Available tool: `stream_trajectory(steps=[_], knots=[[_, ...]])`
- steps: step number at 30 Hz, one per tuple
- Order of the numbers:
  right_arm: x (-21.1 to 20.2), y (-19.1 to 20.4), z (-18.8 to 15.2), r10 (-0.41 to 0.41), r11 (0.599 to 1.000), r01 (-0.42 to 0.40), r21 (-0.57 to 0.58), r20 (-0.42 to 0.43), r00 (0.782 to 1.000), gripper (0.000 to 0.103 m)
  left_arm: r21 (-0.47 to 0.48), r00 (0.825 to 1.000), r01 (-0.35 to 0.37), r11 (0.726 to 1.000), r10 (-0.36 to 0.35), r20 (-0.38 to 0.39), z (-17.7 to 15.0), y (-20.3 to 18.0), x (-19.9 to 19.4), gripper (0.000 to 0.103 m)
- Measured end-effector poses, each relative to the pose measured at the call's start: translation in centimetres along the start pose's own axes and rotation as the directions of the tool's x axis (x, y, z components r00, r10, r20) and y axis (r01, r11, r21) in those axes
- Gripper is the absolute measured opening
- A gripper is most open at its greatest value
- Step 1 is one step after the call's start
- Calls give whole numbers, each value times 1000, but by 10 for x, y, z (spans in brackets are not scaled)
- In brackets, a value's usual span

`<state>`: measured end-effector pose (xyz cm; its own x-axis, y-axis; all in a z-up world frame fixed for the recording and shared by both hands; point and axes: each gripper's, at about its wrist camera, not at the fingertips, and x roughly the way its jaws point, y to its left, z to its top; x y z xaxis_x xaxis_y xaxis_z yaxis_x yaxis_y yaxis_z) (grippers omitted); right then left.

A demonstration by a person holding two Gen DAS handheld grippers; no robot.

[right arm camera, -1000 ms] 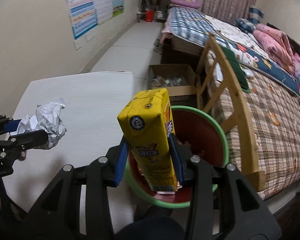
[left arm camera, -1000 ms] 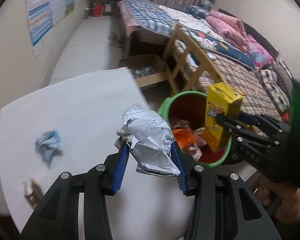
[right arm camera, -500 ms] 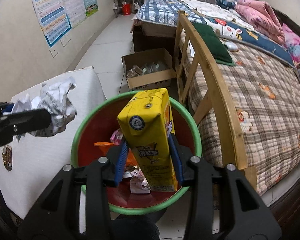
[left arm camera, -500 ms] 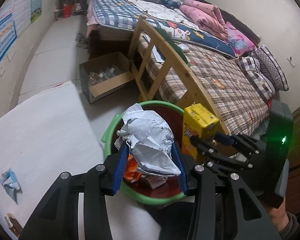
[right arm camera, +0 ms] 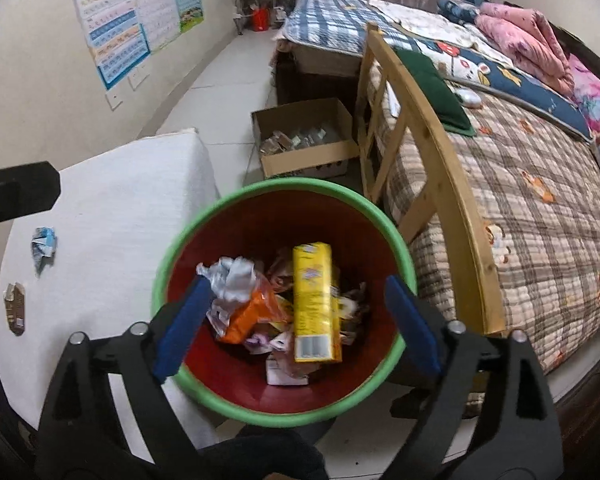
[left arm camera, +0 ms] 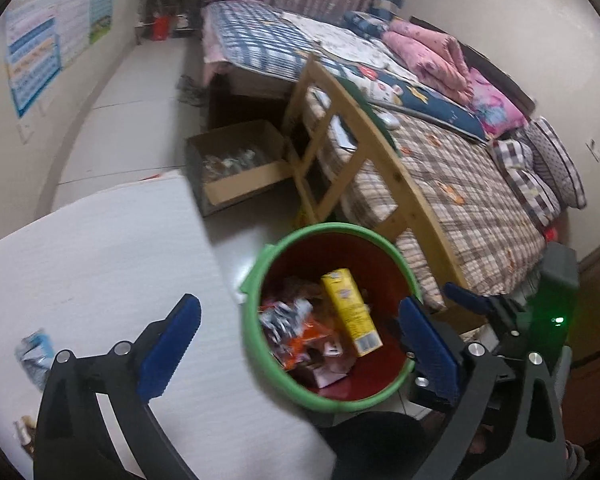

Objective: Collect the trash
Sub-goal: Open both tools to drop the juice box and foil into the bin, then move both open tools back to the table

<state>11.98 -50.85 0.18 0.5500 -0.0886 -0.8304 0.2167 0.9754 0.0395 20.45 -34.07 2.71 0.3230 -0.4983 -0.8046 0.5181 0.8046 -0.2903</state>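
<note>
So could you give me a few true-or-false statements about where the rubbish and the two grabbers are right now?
1. The yellow carton lies inside the green-rimmed bin. True.
2. The left gripper is clamped on crumpled paper. False: its jaws stand wide apart, empty.
3. A blue wrapper lies on the white table. True.
4. The right gripper holds the carton. False: it is open above the bin.
5. The bin stands on the table. False: it sits beside the table, lower down.
</note>
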Motion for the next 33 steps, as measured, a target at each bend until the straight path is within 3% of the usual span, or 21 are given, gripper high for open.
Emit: stream_trajectory(steps=[13, 25, 33], knots=[[-18, 98, 0, 97, 985, -96, -141, 0, 995, 94, -138, 988, -147, 979, 153, 34, -60, 100, -76, 95], [-13, 220, -3, 205, 934, -206, -293, -35, 978, 97, -342, 955, -284, 896, 297, -13, -145, 215, -126, 95], [4, 278, -11, 240, 896, -256, -363, -90, 967, 97, -419, 945, -320, 850, 318, -76, -186, 261, -127, 95]])
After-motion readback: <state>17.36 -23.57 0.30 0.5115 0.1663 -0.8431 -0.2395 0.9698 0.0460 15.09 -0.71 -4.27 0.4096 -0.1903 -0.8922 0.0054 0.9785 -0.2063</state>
